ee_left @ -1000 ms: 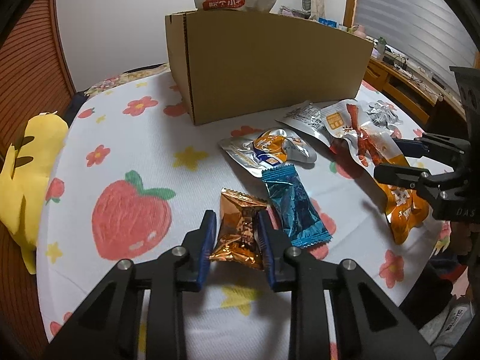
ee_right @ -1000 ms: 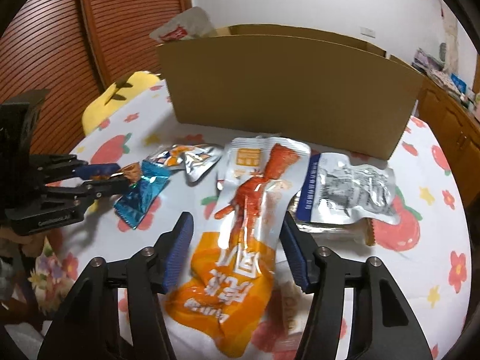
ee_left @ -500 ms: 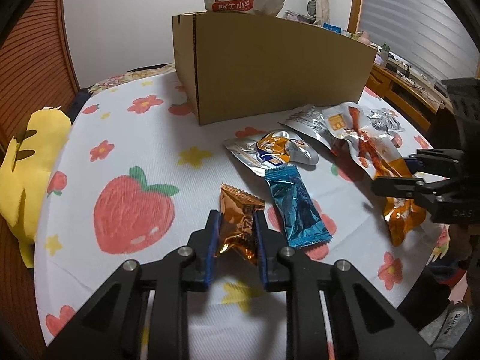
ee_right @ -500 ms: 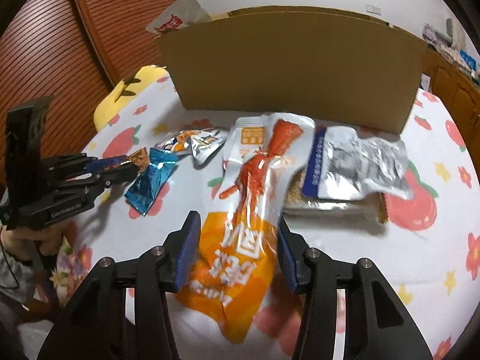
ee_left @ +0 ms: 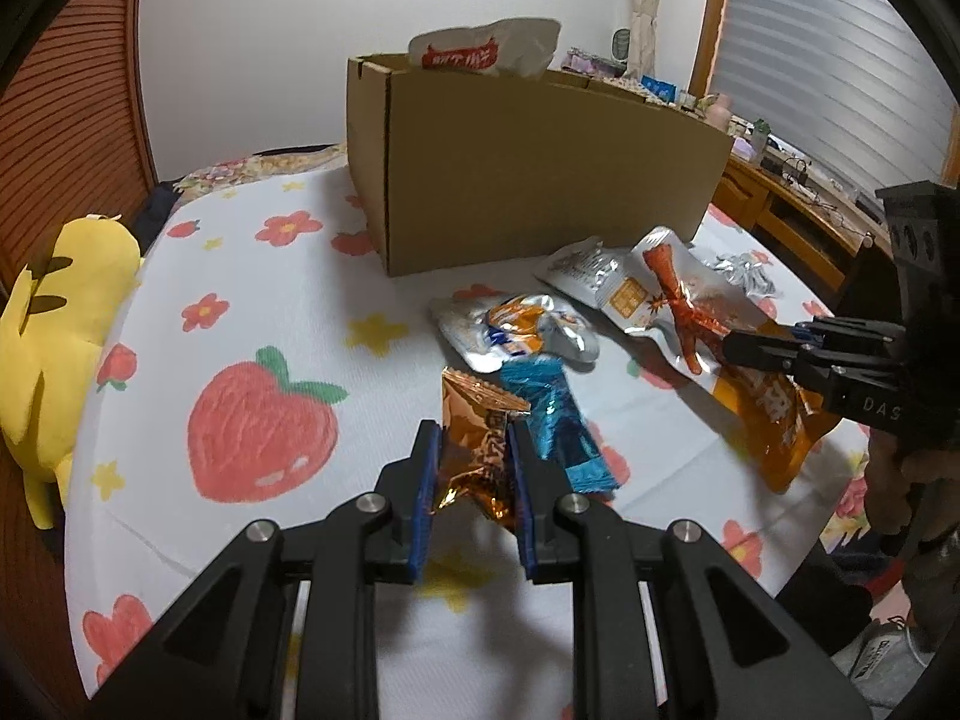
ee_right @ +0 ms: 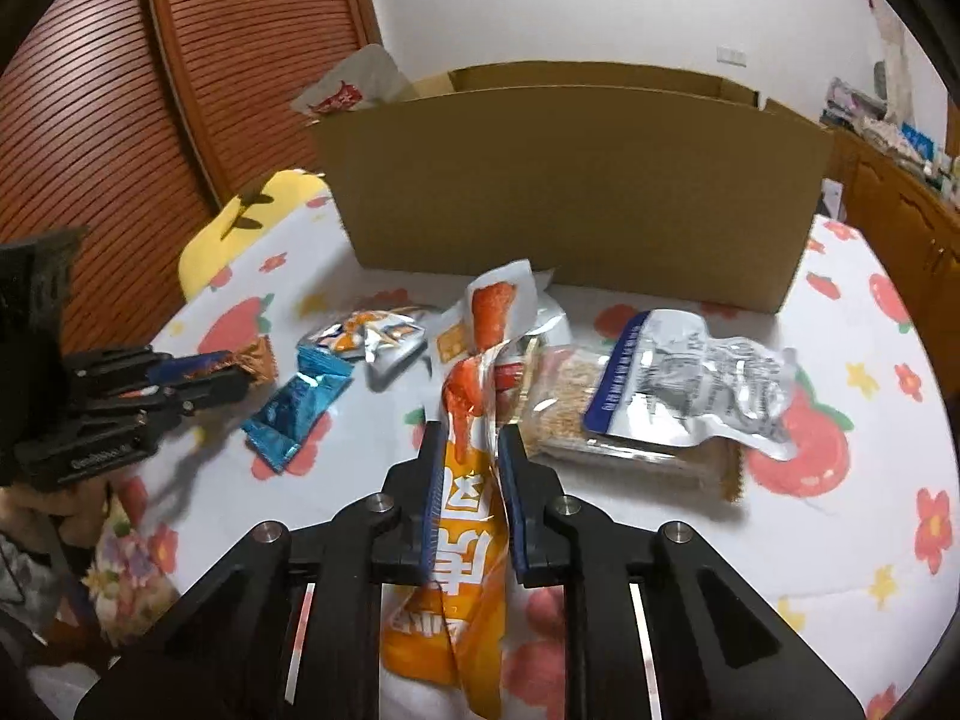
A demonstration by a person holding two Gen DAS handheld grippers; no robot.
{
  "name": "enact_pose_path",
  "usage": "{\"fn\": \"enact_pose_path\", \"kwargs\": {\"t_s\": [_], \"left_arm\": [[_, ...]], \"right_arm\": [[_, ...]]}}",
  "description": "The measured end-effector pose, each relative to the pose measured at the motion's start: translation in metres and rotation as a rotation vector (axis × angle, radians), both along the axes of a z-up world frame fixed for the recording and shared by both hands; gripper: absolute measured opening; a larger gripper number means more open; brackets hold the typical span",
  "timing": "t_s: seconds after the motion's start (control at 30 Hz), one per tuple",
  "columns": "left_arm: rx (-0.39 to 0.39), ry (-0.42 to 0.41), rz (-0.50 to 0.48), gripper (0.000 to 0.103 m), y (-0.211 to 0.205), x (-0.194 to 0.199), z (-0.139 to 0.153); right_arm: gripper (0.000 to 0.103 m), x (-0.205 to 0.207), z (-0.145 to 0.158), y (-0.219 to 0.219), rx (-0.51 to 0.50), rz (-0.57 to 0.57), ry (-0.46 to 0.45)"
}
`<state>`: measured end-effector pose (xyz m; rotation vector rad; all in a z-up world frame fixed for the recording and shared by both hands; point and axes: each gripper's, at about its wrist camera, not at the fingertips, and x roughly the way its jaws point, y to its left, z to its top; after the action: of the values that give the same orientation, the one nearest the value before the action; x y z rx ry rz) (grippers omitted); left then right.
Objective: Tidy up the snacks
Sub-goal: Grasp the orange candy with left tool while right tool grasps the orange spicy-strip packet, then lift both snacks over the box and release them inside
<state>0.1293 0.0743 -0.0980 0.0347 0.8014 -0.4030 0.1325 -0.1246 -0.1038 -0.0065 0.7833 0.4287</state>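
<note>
- The left gripper [ee_left: 474, 450] is squeezed tight on a small shiny orange candy wrapper [ee_left: 477, 444]. The wrapper is crumpled between the two blue pads.
- The right gripper [ee_right: 471, 462] is squeezed tight on a long orange snack bag [ee_right: 465, 516]. The bag is folded and bunched up between the pads, and its far end sticks up.
- Just beside the orange candy lies a blue candy wrapper [ee_left: 555, 426] on the tablecloth [ee_left: 240, 312].
- A little farther away is a silver snack pack [ee_left: 516, 330] with orange and blue on it.
- Beside the long orange bag lies a silver and blue pouch [ee_right: 690, 384]. It rests on top of a clear pack of brown crumbly snack [ee_right: 570, 414].
- Behind all the snacks stands a big cardboard box [ee_left: 540, 180]. A white and red bag [ee_left: 486, 51] pokes out of its top.
- The tablecloth is white with red strawberries, flowers and yellow stars.
- A yellow plush toy [ee_left: 48, 324] sits at the edge of the table, well away from the snacks.
</note>
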Motion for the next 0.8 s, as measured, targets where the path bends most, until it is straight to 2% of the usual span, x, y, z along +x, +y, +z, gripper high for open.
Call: {"fn": "enact_pose_path", "kwargs": {"t_s": [0.27, 0.3, 0.33, 0.37, 0.43, 0.67, 0.77, 0.8], "left_arm": [[0.003, -0.046, 0.002, 0.019, -0.003, -0.006, 0.016], [0.004, -0.052, 0.004, 0.019, -0.003, -0.007, 0.019], [0.004, -0.058, 0.004, 0.019, -0.004, -0.007, 0.021], [0.005, -0.065, 0.002, 0.019, -0.004, -0.008, 0.023], [0.01, -0.074, 0.001, 0.019, -0.006, -0.01, 0.024], [-0.001, -0.064, 0.016, 0.019, -0.009, -0.01, 0.02], [-0.006, -0.051, 0.027, 0.019, -0.005, -0.011, 0.016], [-0.007, -0.047, 0.03, 0.019, -0.003, -0.012, 0.015]], "right_arm": [[0.015, -0.006, 0.015, -0.015, 0.065, -0.008, -0.047], [0.011, -0.007, 0.018, -0.017, 0.072, -0.008, -0.055], [0.003, -0.008, 0.019, -0.018, 0.076, -0.007, -0.057], [0.003, -0.008, 0.021, -0.018, 0.082, -0.01, -0.063], [0.0, -0.009, 0.022, -0.019, 0.059, -0.025, -0.074], [0.0, -0.006, 0.013, -0.016, 0.035, 0.005, -0.052], [0.005, -0.001, 0.009, -0.01, 0.041, 0.058, -0.035], [0.023, 0.001, 0.007, -0.007, 0.025, 0.069, -0.032]]}}
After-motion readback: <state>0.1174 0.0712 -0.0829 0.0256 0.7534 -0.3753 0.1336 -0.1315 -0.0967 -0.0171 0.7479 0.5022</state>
